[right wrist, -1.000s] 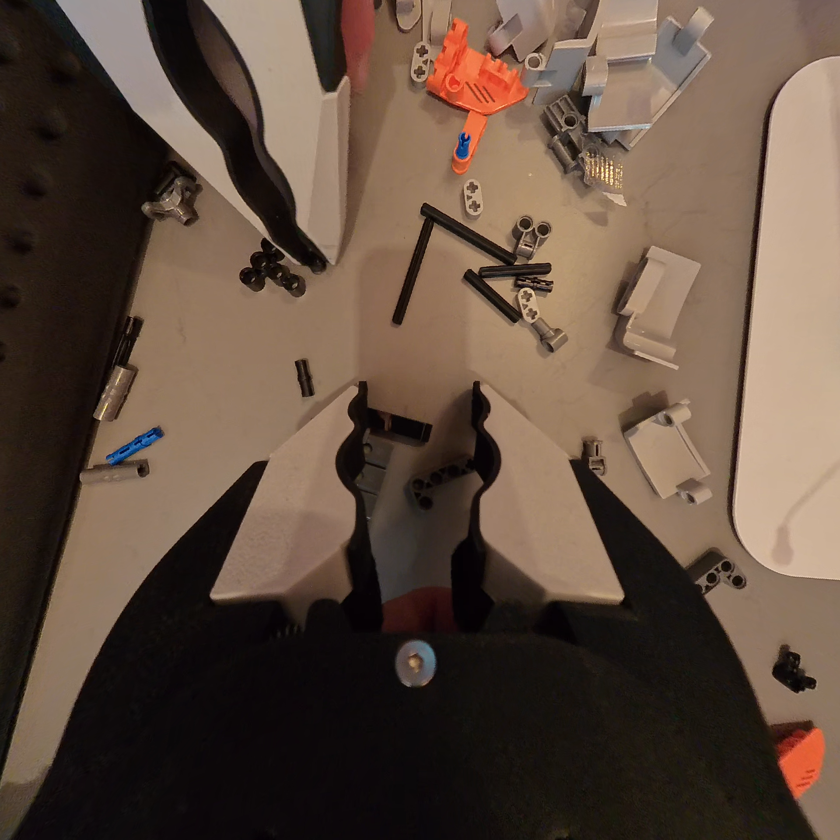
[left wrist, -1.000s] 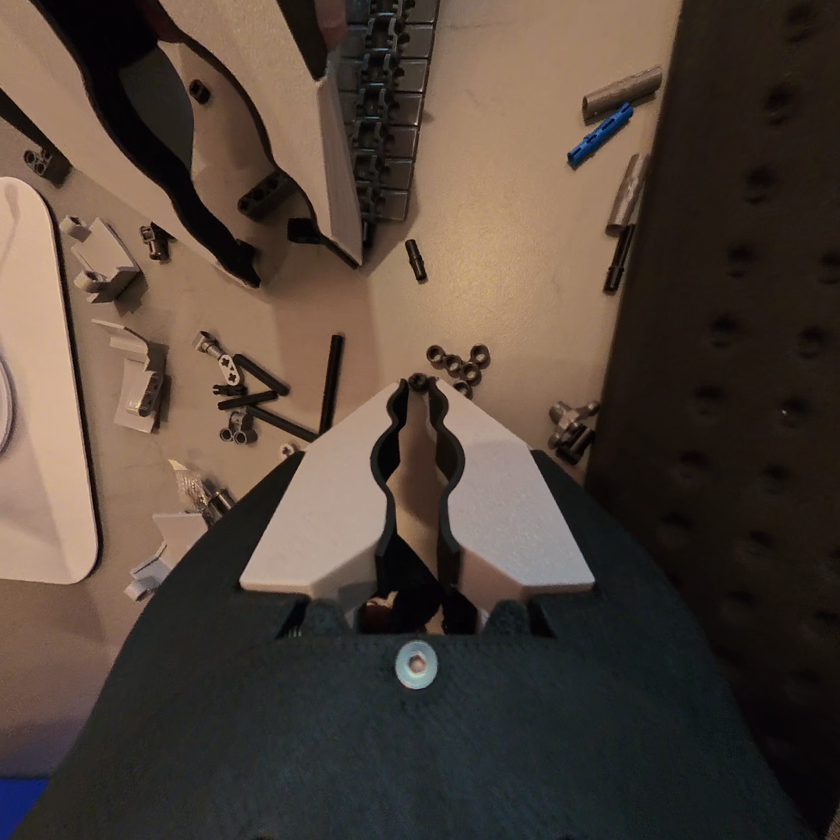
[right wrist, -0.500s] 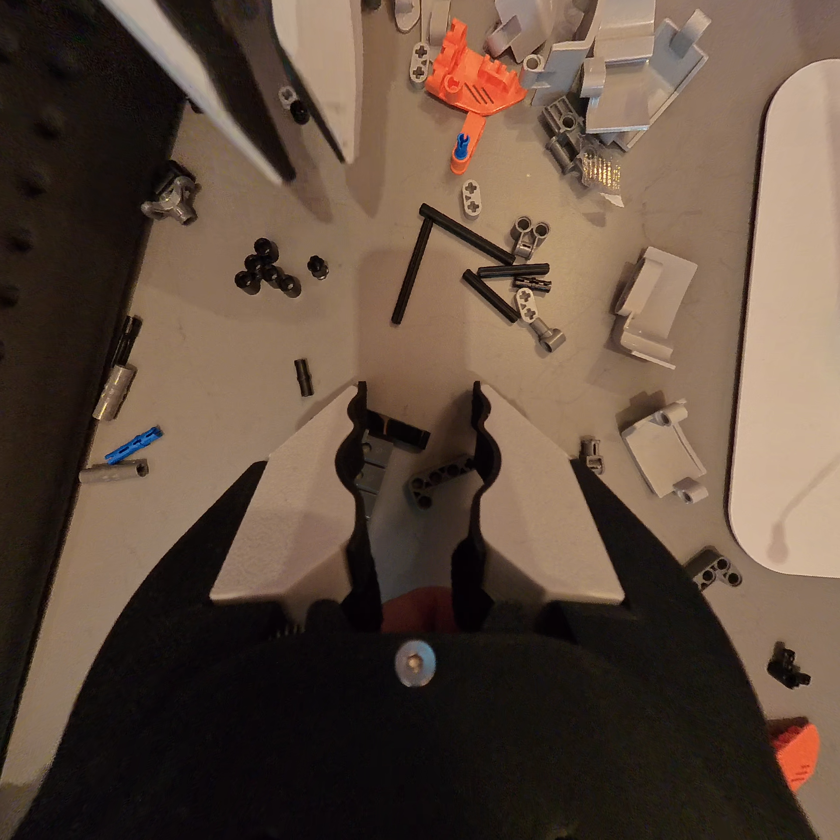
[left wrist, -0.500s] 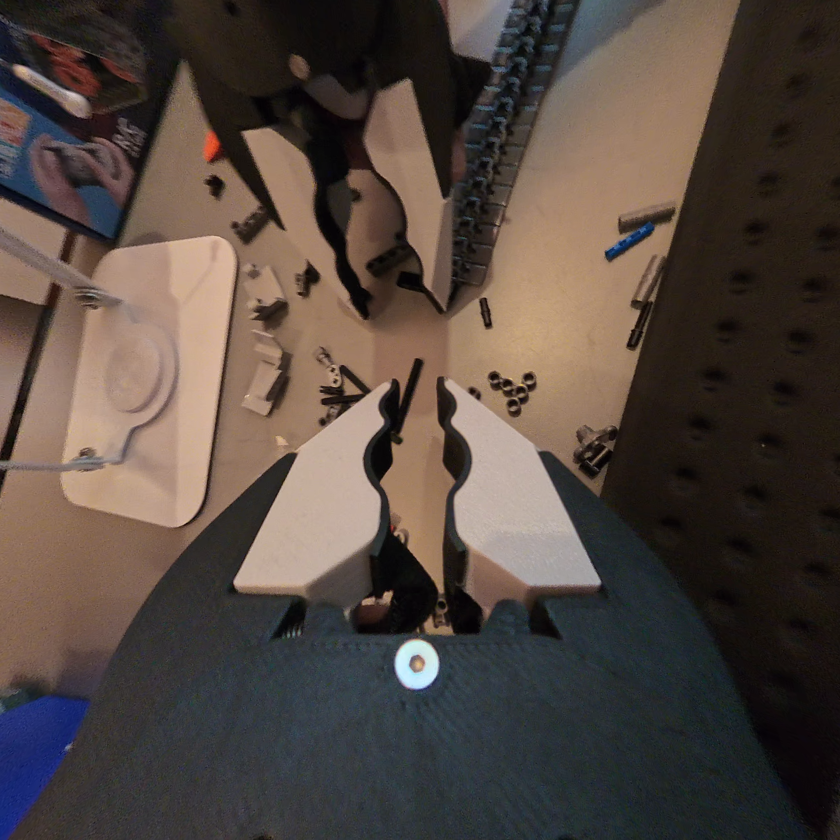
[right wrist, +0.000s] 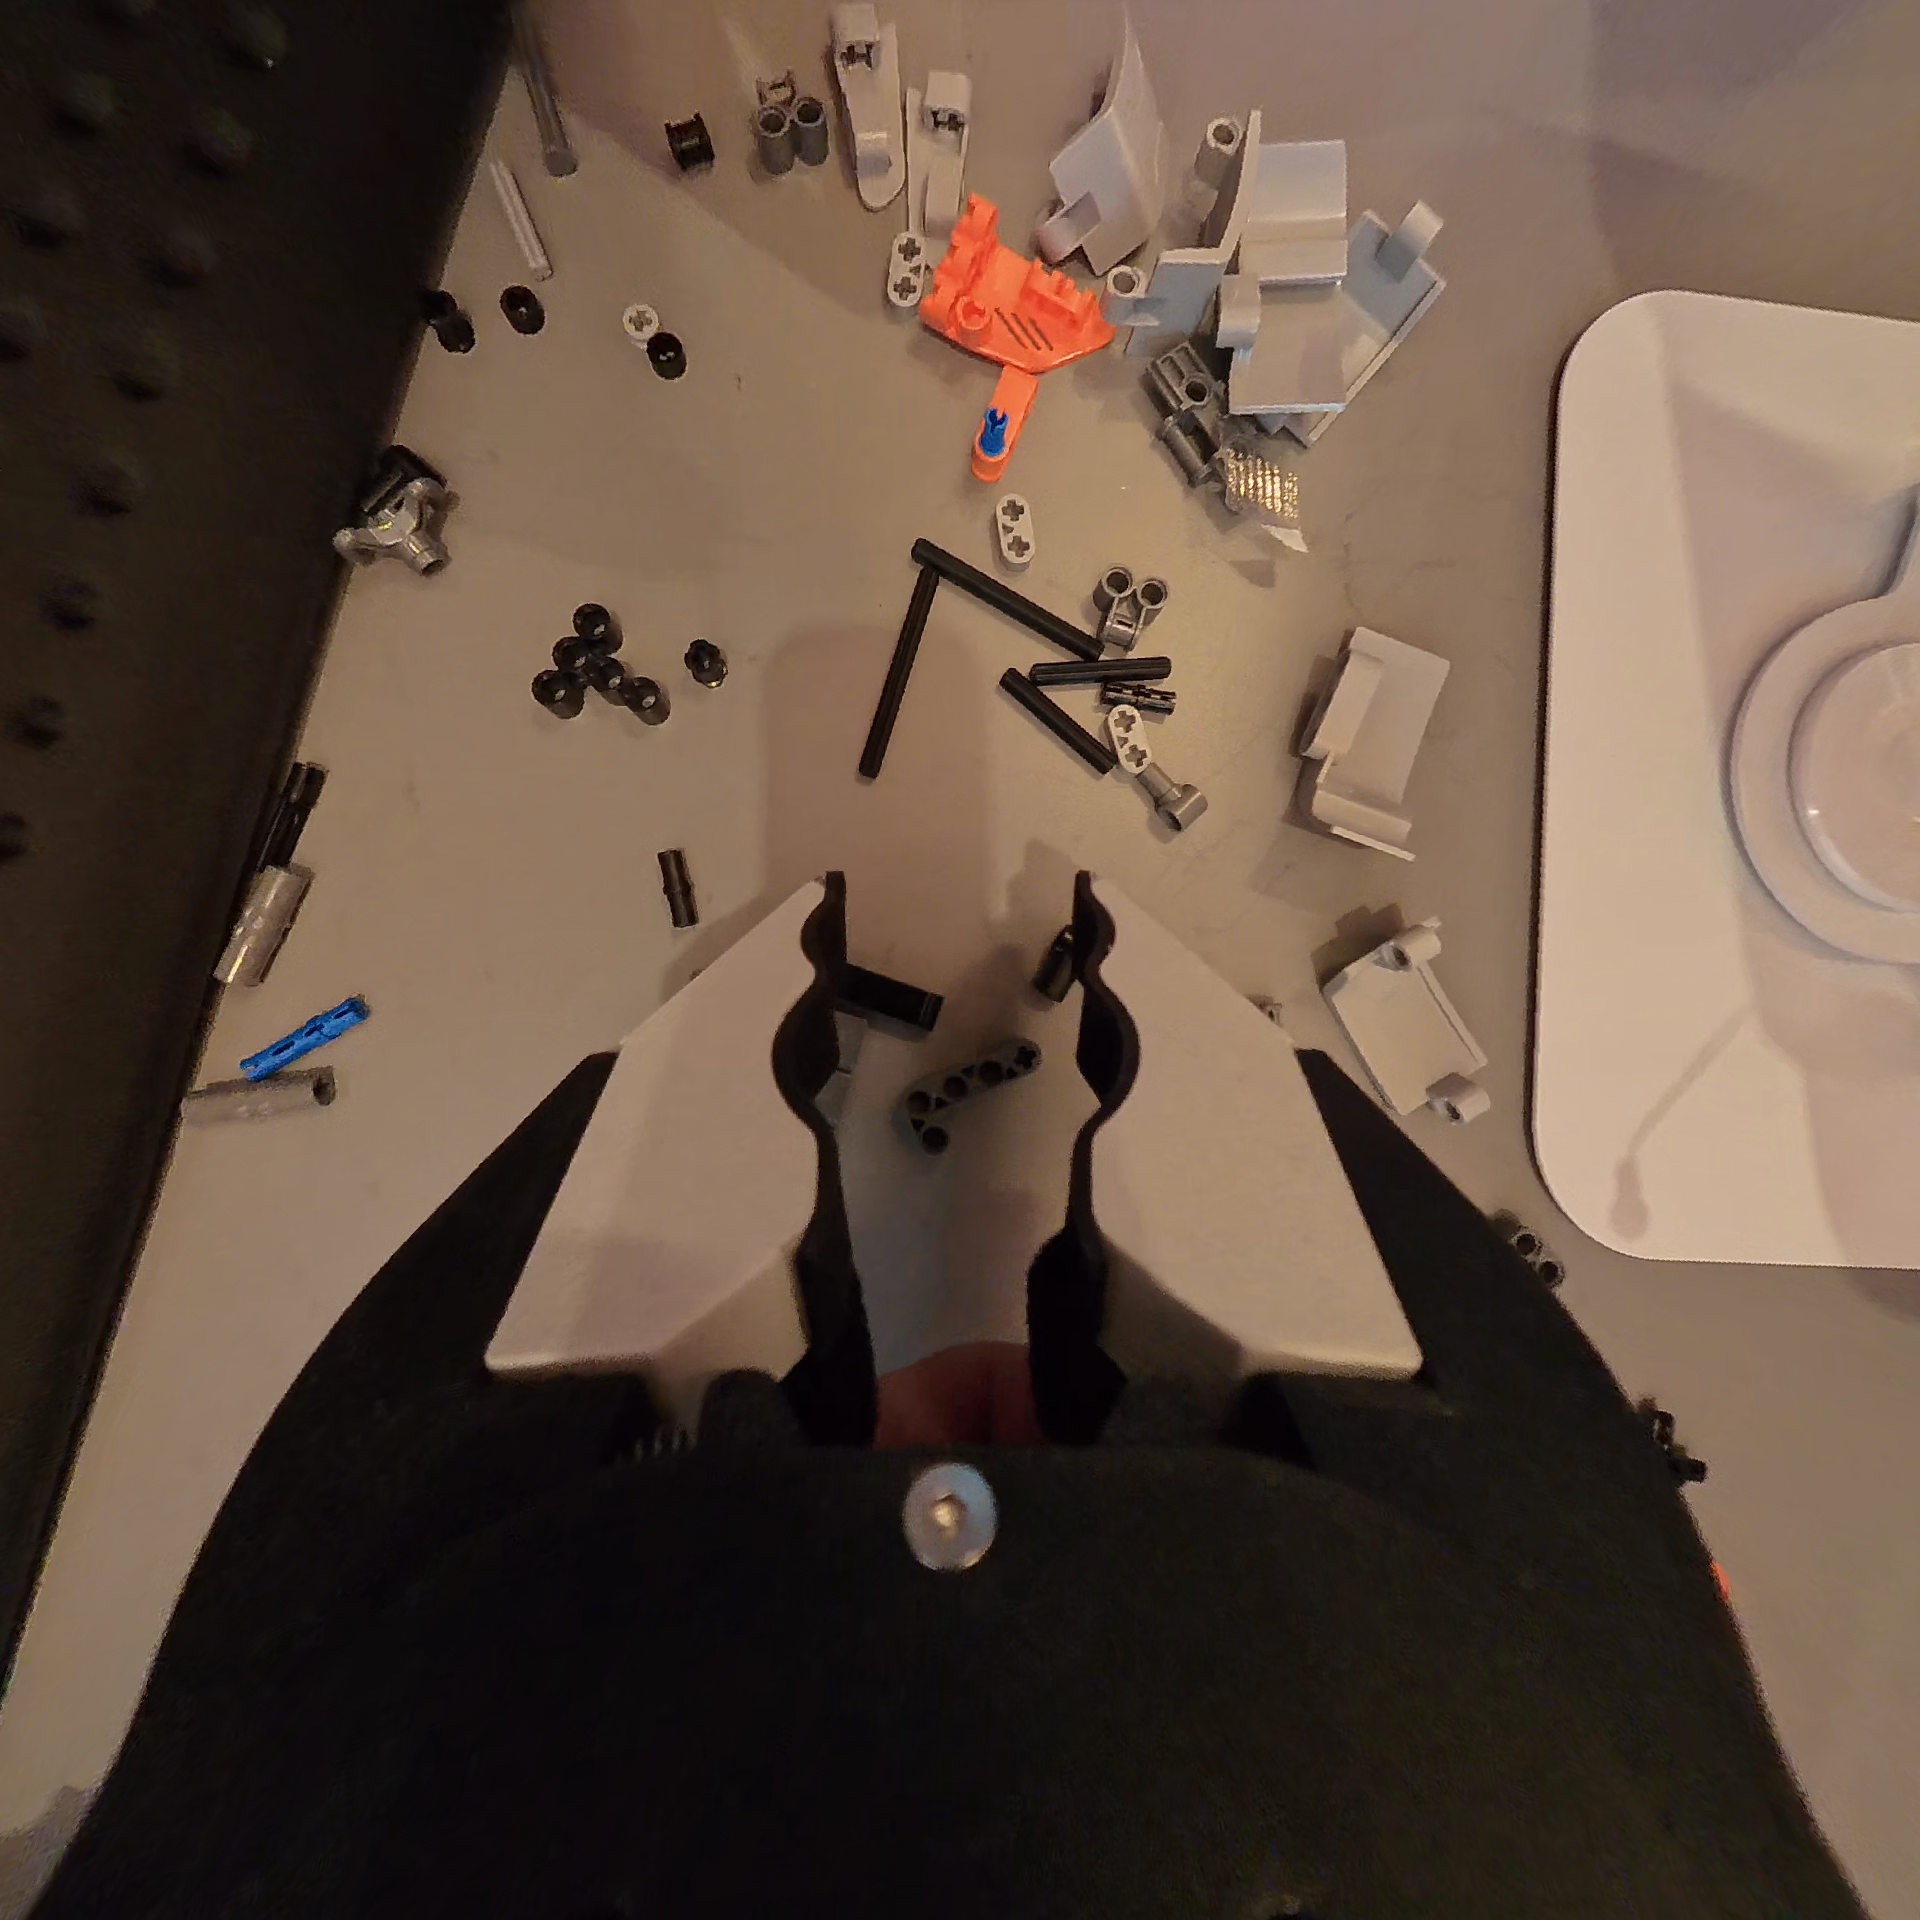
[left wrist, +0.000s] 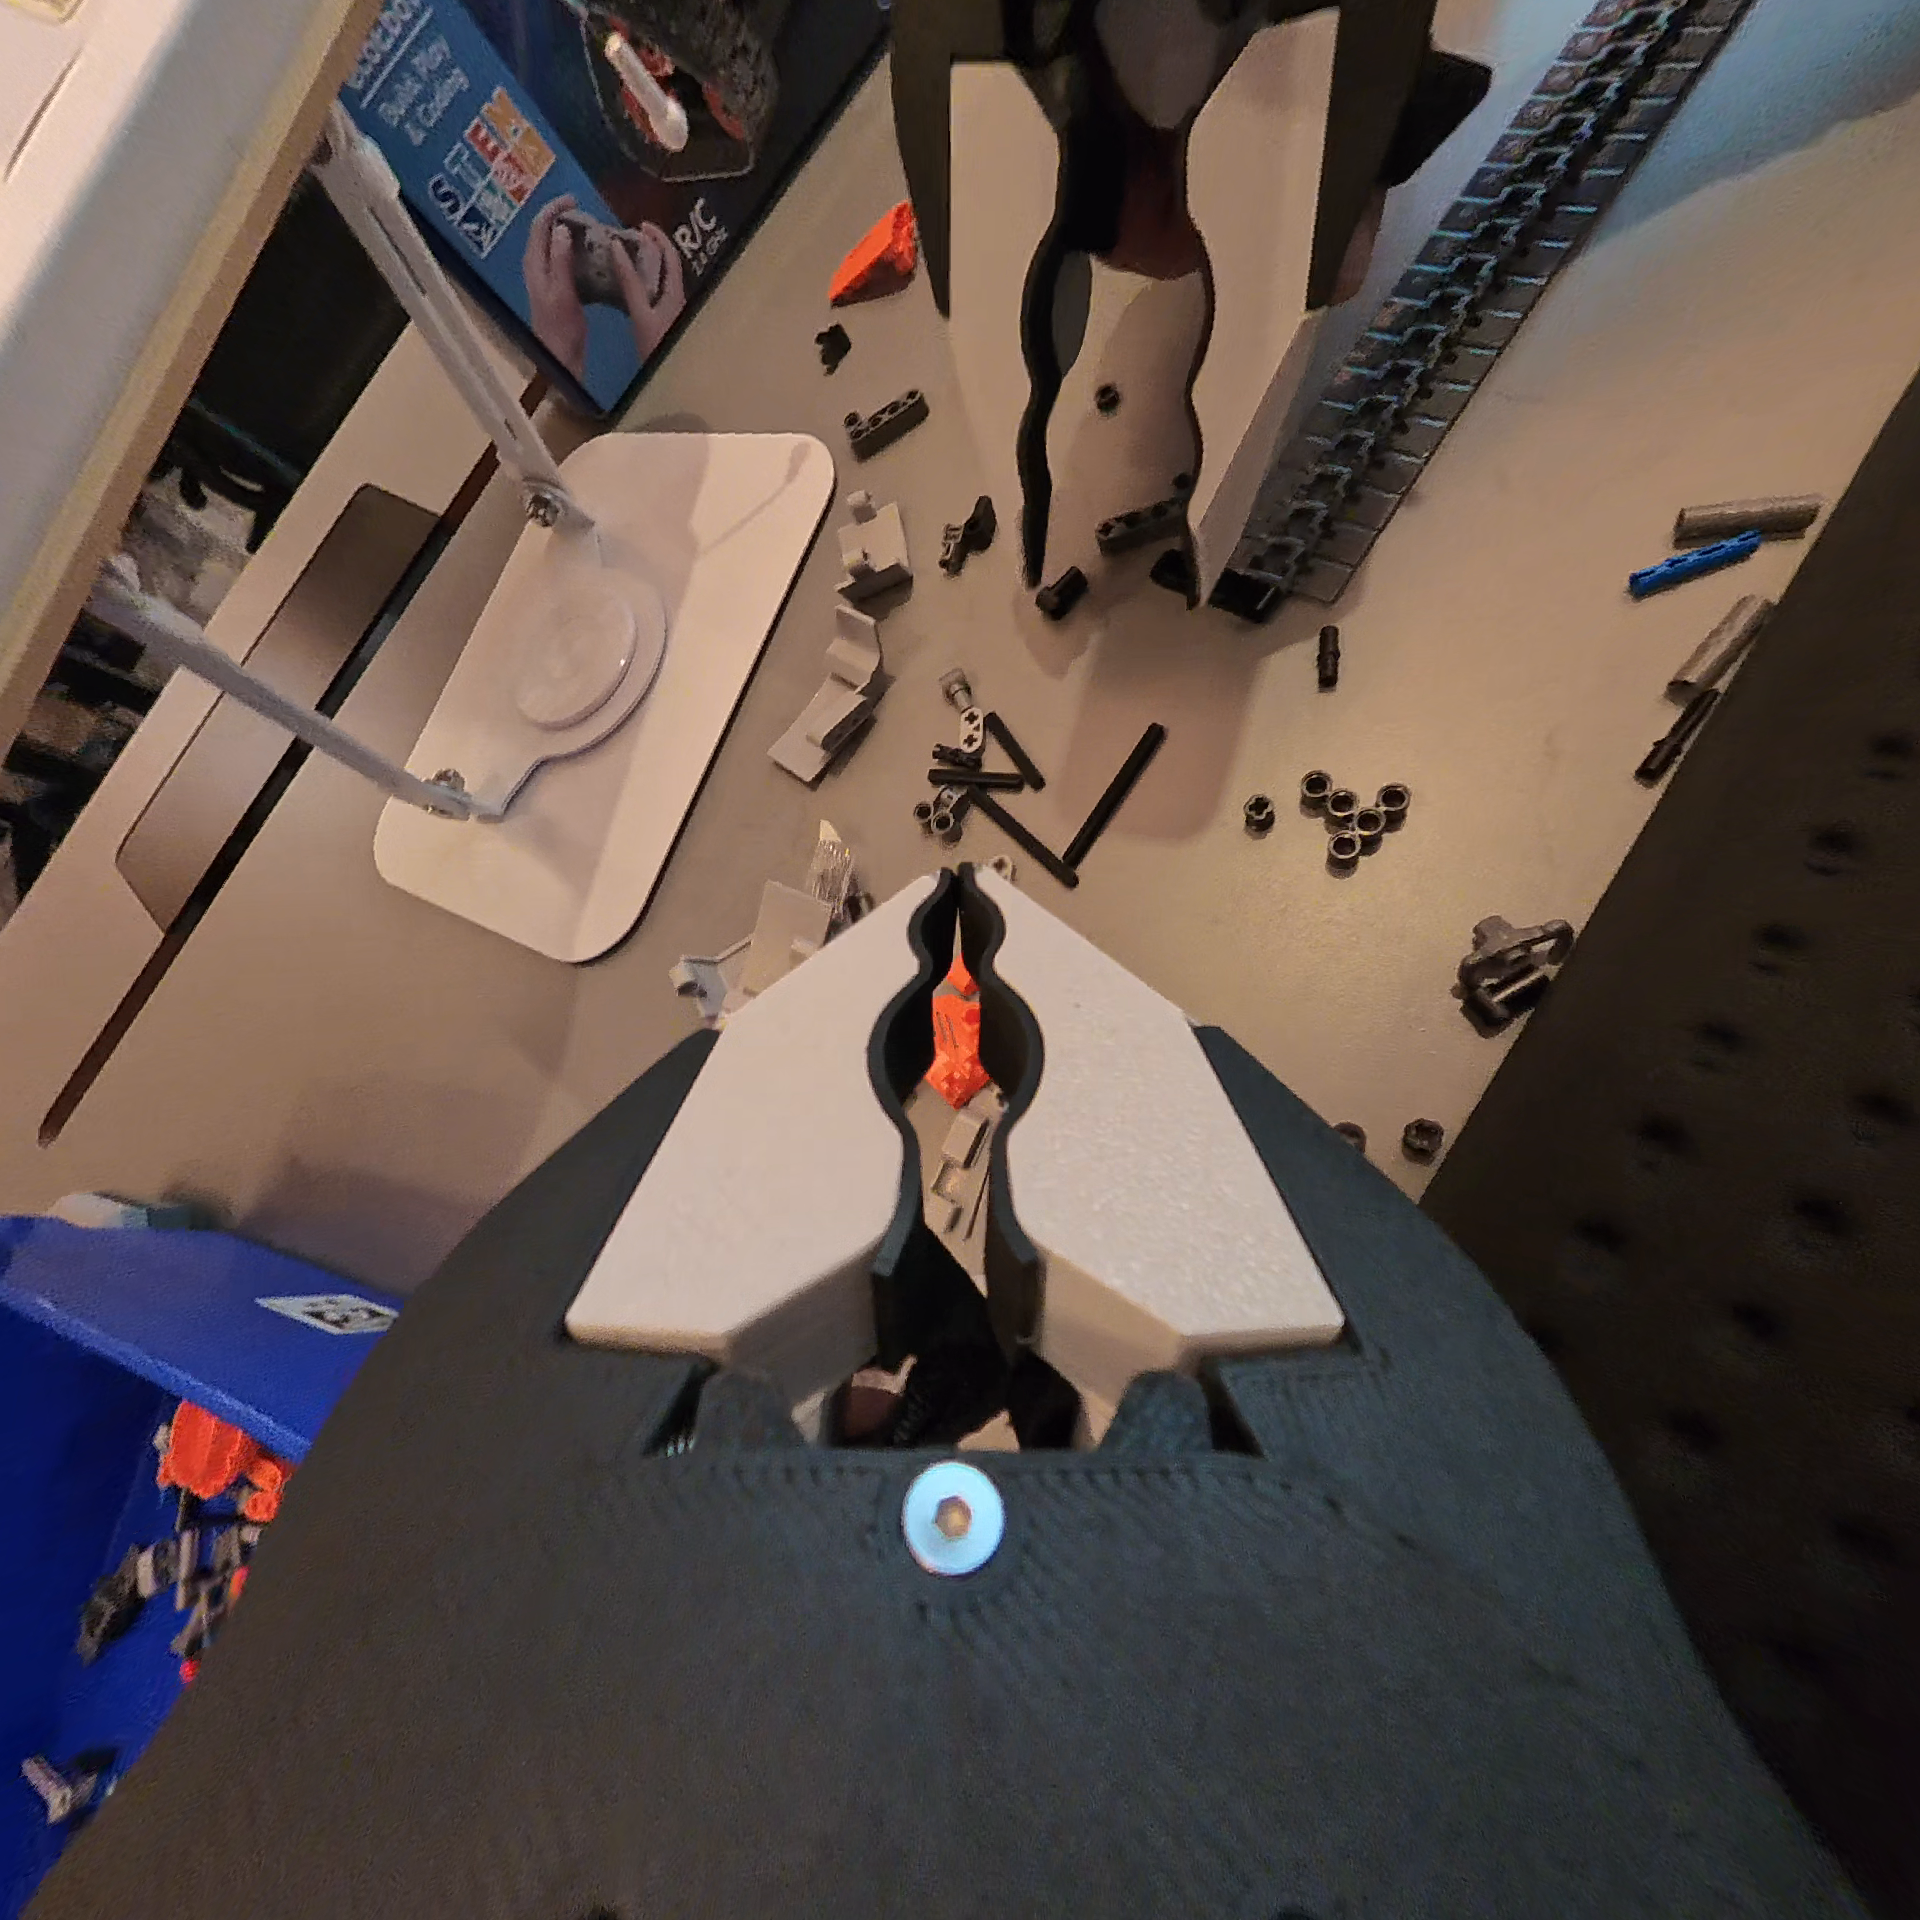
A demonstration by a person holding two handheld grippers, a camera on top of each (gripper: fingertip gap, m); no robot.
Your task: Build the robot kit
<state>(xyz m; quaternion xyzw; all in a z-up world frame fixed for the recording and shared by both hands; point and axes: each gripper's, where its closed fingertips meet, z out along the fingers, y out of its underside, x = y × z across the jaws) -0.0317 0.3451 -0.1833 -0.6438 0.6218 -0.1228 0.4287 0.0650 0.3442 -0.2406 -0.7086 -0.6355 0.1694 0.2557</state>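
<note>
Black-lined left gripper point(left wrist: 957, 883): my jaws meet at the tips, nothing visible between them.
Right gripper point(right wrist: 956, 894): my jaws stand apart above a dark grey holed beam point(right wrist: 971, 1086).
Beam: flat on the desk point(right wrist: 468, 935), long axis slanted toward the white base point(right wrist: 1662, 727).
Beyond: 5 black bushes point(right wrist: 597, 675) clustered near the dark mat's point(right wrist: 156, 520) edge.
</note>
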